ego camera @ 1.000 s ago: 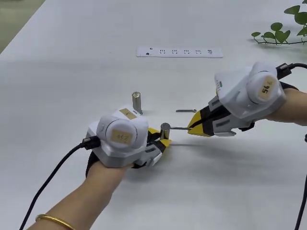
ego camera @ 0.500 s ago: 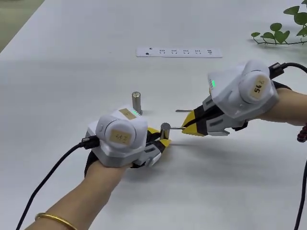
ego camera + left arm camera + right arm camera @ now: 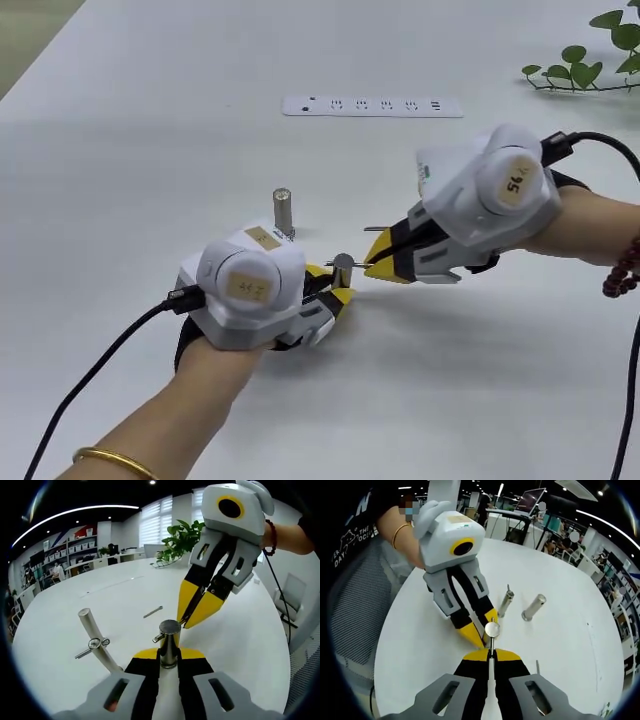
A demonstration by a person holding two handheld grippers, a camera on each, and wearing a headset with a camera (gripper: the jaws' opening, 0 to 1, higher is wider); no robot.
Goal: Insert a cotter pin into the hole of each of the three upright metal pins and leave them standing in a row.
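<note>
Right gripper (image 3: pixel 372 262) now closer to pin (image 3: pixel 343 268), jaws pinching cotter (image 3: pixel 491 645), tip at pin's hole. Left gripper (image 3: pixel 335 288) jaws clamp pin upright on table (image 3: pixel 150 150); second pin (image 3: pixel 283 211) stands behind.

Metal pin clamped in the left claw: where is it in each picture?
Head view: metal pin at centre, between left claw and right claw holding cotter pin.
Left gripper view: metal pin low centre, upright.
Right gripper view: metal pin at centre, round top showing.
Shared landmark: left claw's yellow tips gripping it.
</note>
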